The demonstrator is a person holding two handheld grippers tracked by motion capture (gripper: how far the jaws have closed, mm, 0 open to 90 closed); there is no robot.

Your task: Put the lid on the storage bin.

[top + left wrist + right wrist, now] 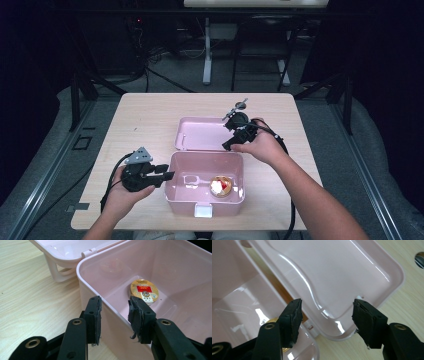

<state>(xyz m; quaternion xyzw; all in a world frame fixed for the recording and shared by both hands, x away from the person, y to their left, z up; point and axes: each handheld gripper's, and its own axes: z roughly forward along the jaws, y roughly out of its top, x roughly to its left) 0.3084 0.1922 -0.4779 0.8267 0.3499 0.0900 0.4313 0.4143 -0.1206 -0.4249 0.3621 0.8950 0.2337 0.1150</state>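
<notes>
My left gripper (169, 175) straddles the left wall of the pink box (205, 207), jaws apart, one pad outside and one inside; I cannot tell if they press it. The box sits near my table (145, 110) edge, long axis left to right, its lid (200, 134) laid open away from me. A round gold tin (221, 186) lies inside. My right gripper (227, 146) hovers open over the lid's corner

No lettering could be made out for certain anywhere. The one printed thing was the round gold tin (144, 291) lying in the pink box (175, 267), just beyond the tip of the jaw on the right in the left gripper view. Its lid bore a red label and small print, all too blurred to read.
</notes>
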